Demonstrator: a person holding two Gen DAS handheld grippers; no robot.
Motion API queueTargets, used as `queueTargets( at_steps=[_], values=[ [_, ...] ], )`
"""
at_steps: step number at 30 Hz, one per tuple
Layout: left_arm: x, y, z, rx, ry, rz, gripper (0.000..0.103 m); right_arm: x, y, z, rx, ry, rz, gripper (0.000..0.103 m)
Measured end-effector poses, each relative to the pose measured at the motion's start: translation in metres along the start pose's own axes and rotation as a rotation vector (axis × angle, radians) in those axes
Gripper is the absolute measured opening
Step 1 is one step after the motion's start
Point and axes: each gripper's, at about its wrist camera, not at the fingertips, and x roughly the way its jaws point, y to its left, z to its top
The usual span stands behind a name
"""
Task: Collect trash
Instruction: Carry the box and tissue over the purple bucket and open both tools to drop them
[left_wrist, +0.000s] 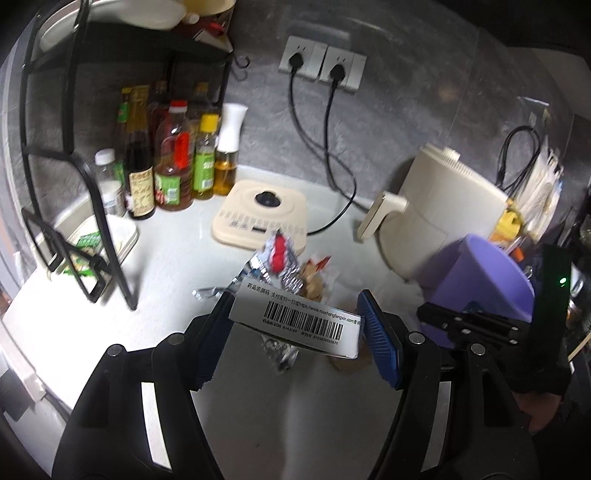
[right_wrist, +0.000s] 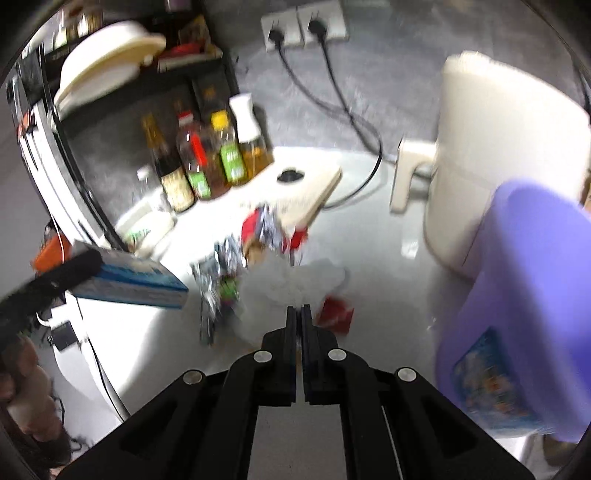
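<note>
My left gripper (left_wrist: 295, 325) is shut on a small medicine box (left_wrist: 299, 321) with a barcode, held above the white counter; the box also shows in the right wrist view (right_wrist: 133, 280). Below it lies a trash pile: silver and red foil wrappers (left_wrist: 277, 258), crumpled white tissue (right_wrist: 295, 277) and a red scrap (right_wrist: 334, 314). My right gripper (right_wrist: 299, 310) is shut and empty, above the tissue. A purple bin (left_wrist: 484, 284) stands at the right, also in the right wrist view (right_wrist: 524, 306).
Sauce and oil bottles (left_wrist: 170, 158) stand at the back left beside a black rack (left_wrist: 74, 206). A cream induction base (left_wrist: 258, 214) and a cream air fryer (left_wrist: 443, 218) sit behind the trash. Black cords (left_wrist: 332, 147) run to the wall sockets.
</note>
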Motion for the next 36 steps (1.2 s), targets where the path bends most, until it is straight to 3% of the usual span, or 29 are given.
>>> queueTargets(
  at_steps=[7, 17, 20, 22, 25, 30, 36],
  values=[
    [0.004, -0.016, 0.021, 0.023, -0.043, -0.074, 0.068, -0.037, -0.007, 0.022, 0.022, -0.097, -0.034, 0.003],
    [0.017, -0.063, 0.05, 0.116, -0.068, -0.209, 0.068, -0.095, -0.063, 0.042, 0.141, -0.248, -0.182, 0.004],
    [0.02, -0.081, 0.056, 0.147, -0.07, -0.246, 0.068, -0.112, -0.09, 0.04, 0.197, -0.291, -0.258, 0.009],
    [0.021, -0.098, 0.062, 0.169, -0.073, -0.288, 0.068, -0.117, -0.104, 0.036, 0.212, -0.295, -0.296, 0.042],
    [0.024, -0.118, 0.068, 0.202, -0.077, -0.337, 0.068, -0.131, -0.127, 0.023, 0.272, -0.314, -0.341, 0.052],
    [0.032, -0.152, 0.072, 0.244, -0.066, -0.412, 0.068, -0.147, -0.145, 0.0, 0.323, -0.321, -0.396, 0.06],
    [0.043, -0.188, 0.071, 0.287, -0.039, -0.499, 0.068, -0.166, -0.159, -0.02, 0.368, -0.338, -0.446, 0.061]
  ],
)
